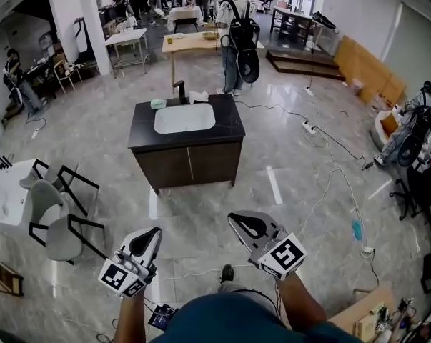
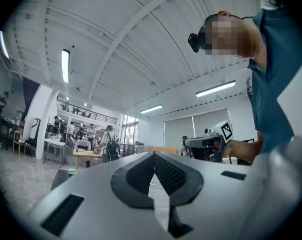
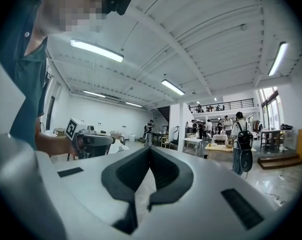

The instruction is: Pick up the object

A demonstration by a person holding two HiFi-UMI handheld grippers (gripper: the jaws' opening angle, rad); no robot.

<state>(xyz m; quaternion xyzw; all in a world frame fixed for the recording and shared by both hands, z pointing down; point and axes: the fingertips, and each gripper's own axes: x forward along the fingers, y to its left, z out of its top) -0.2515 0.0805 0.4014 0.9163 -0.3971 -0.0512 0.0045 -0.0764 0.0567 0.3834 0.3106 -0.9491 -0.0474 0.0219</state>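
Teal shirt at bottom, L gripper clenched empty, R gripper same, sink cabinet ahead, apart

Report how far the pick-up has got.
Done: nothing; the left gripper and right gripper are shut and empty. In hand: the approach, with floor between them and the sink cabinet. Left: reach it, open a gripper, grasp the object, not yet identifiable.

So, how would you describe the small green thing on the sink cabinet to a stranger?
Find the dark cabinet standing alone on the floor, with a white basin in its top. At its far left corner, left of the black faucet, lies the small object; it alone is pale green.
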